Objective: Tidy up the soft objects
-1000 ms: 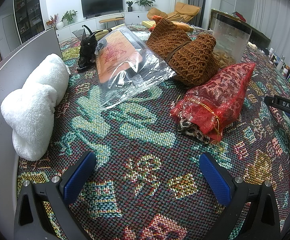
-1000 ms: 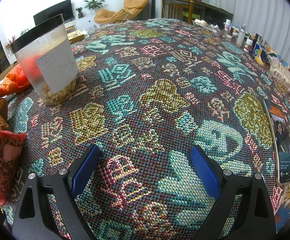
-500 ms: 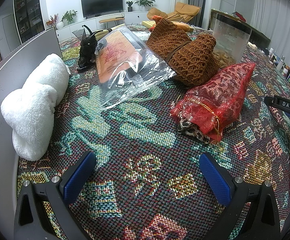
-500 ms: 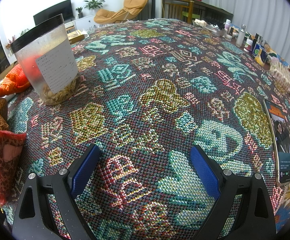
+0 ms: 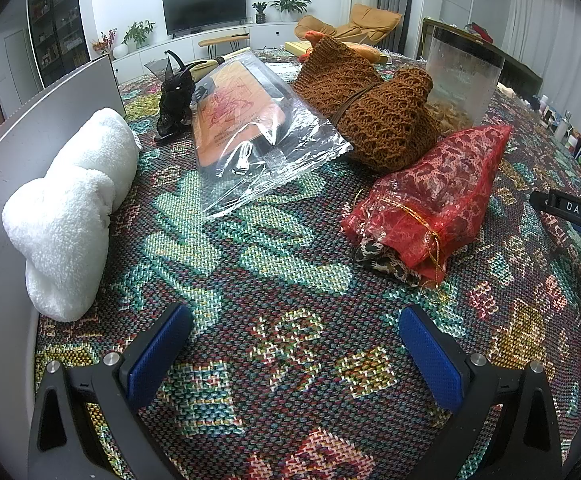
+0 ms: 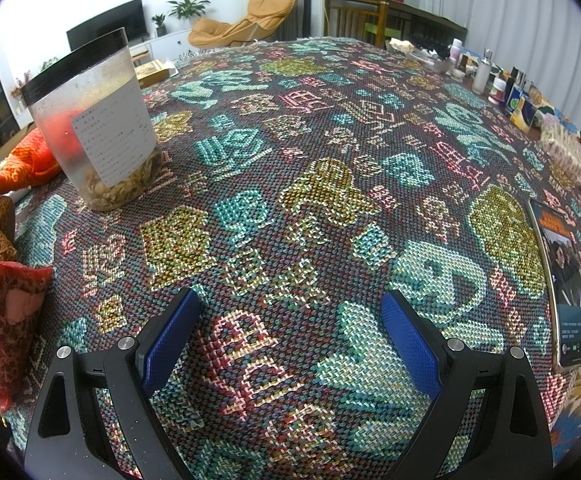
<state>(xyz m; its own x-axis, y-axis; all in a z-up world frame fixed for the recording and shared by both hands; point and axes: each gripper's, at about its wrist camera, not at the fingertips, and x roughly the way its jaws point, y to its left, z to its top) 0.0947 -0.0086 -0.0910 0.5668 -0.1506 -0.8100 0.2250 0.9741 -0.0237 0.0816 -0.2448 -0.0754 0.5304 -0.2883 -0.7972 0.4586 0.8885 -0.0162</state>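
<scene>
Nothing sorted: my left gripper (image 5: 294, 354) and right gripper (image 6: 290, 336) spread, empty; towel (image 5: 70, 212) at nine o'clock, red pouch (image 5: 430, 200) at two, untouched

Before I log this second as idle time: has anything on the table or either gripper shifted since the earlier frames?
Nothing visibly changed. The left gripper and right gripper hang open over the patterned cloth, holding nothing. The white plush, plastic packet, brown knit bag, red mesh pouch and clear jar lie where they were.
</scene>
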